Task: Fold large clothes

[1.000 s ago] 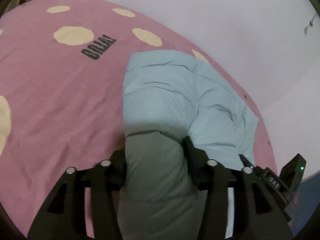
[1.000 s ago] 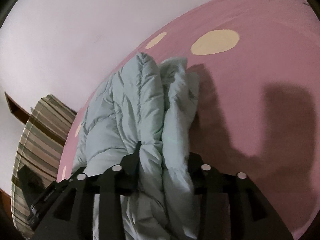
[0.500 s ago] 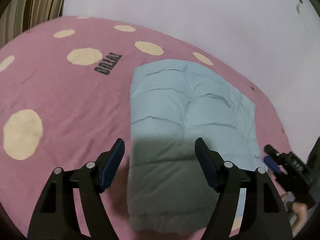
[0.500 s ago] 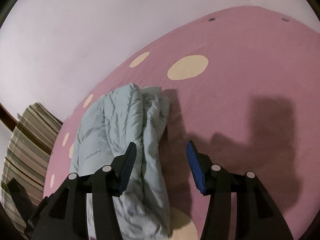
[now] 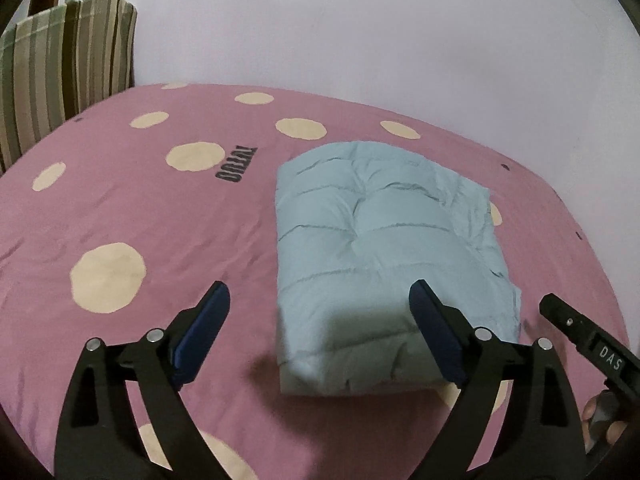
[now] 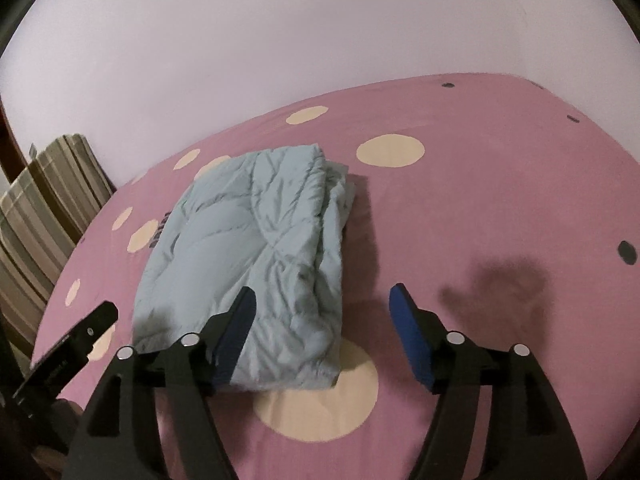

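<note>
- One folded pale-blue puffer jacket (image 5: 384, 248) lies flat on the pink spotted bed (image 5: 132, 208), its long axis running from the grippers toward the wall (image 5: 360, 32).
- Only the left view shows black lettering (image 5: 237, 164) left of the jacket; the right view shows its layered edge (image 6: 332, 216).
- Left gripper (image 5: 320, 312) and right gripper (image 6: 323, 309): two, jaws spreading, nothing pinched.
- One striped cushion (image 5: 60, 64) stands far left of the jacket.

We see dim, flat indoor light; soft gripper shadows darken the near end of the folded jacket (image 5: 384, 256) and the pink sheet (image 6: 480, 200) at right; fisheye bends the edges, corners black; focus slightly soft.
</note>
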`<state>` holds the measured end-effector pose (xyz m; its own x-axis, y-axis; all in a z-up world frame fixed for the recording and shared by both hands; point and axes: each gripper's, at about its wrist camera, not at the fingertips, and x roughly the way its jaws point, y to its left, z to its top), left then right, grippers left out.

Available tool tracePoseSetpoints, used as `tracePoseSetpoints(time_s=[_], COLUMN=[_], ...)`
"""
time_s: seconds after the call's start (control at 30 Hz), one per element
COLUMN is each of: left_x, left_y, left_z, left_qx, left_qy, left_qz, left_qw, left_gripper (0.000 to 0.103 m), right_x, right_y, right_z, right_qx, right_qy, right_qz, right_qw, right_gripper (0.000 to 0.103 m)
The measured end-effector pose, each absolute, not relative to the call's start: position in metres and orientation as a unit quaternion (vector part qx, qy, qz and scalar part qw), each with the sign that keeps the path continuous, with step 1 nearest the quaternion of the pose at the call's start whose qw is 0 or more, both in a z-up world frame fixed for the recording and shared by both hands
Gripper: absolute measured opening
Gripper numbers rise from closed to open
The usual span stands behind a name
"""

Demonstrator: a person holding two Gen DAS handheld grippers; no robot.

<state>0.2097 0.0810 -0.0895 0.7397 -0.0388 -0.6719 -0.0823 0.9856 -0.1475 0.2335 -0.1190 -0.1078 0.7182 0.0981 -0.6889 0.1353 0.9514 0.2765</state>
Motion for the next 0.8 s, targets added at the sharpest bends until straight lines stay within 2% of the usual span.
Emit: tracePoseSetpoints(time_s=[0.57, 0.8], left_x=[0.163, 0.153], left_y=[0.074, 0.073], left_z=[-0.054, -0.047], left_qx=[-0.057, -0.053], left_qy=[0.333, 0.326], left_qz=[0.031, 0.027], left_qw=[0.941, 0.944], left_gripper=[0.094, 0.094], right_x=[0.196, 0.187], right_y=[-0.096, -0.088], right_z=[-0.070, -0.062], right_qx=[0.096, 0.082], right_qy=[0.340, 0.331], right_qz=[-0.019, -0.019], right_qw=[0.935, 0.940], right_gripper=[0.078, 0.079])
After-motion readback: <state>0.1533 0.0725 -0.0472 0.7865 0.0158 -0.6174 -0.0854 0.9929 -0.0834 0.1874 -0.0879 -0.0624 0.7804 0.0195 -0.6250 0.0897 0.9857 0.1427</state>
